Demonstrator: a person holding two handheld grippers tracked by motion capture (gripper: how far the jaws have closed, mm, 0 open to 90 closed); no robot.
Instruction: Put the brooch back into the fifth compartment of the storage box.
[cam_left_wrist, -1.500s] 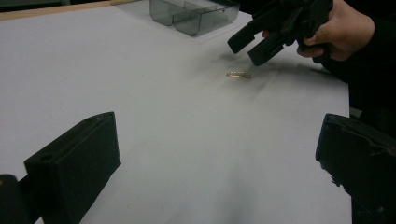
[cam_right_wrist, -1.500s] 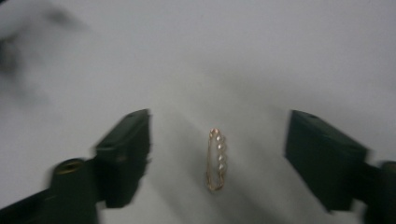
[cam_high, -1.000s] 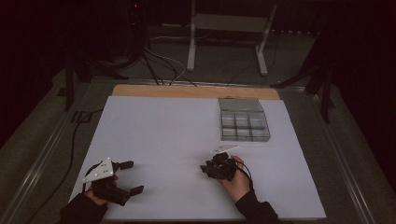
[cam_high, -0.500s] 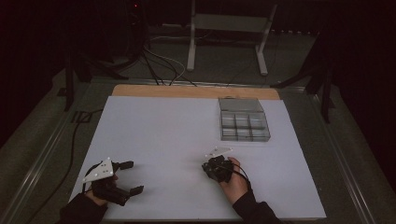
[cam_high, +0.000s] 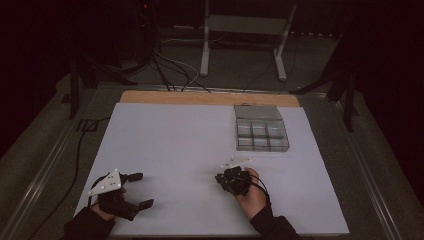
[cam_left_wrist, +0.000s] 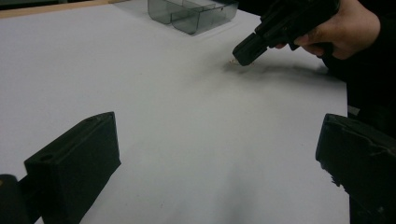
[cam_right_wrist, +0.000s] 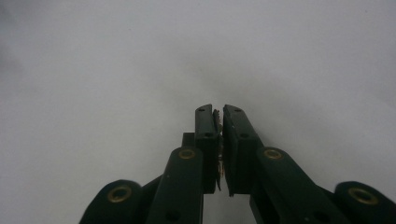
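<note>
Pinching a tiny thin bit, right gripper has slid toward 6 o'clock | compartment box waits at 1 o'clock, so drop-off probably next | left gripper stays wide, idle.

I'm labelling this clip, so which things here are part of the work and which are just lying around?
Part of the work:
- right claw, shut on a tiny thin piece
- clear divided box
- left claw, open and holding nothing
- white table sheet

Just lying around:
- cables on the floor
- metal stand behind the table
</note>
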